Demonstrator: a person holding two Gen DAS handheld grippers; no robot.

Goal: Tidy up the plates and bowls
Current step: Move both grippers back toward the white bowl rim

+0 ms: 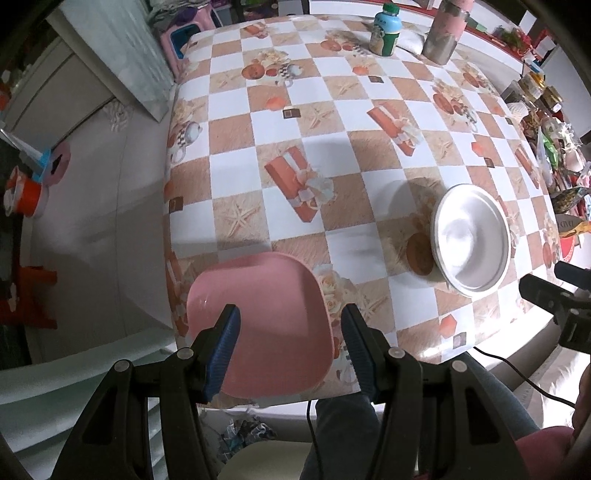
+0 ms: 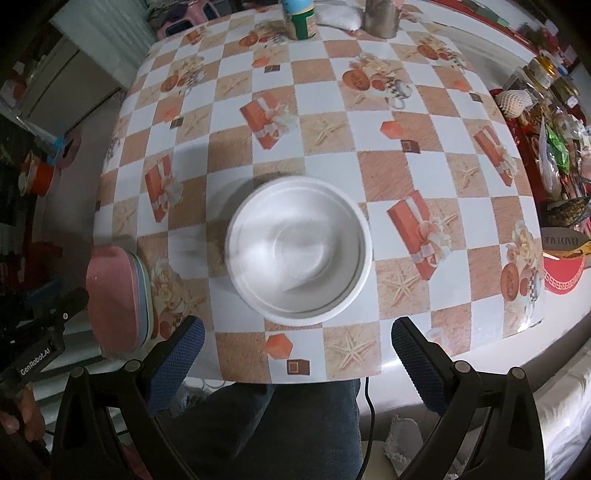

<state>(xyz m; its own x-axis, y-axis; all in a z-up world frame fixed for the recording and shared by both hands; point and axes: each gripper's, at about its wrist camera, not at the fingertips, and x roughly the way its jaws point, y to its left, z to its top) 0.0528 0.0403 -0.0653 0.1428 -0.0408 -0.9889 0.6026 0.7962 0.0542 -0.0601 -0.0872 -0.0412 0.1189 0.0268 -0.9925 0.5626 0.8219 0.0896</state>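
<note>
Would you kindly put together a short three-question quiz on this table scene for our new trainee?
1. True or false: the left tool is clamped on the pink plate.
2. Which lies nearer the table's left edge: A) the white bowls, B) the stack of plates?
3. Fill in: at the far edge of the table, beside the green-capped bottle, stands a metal ____.

Key:
1. False. Its fingers stand apart above the plate and hold nothing.
2. B.
3. Flask (a tall steel container with a pink band).
</note>
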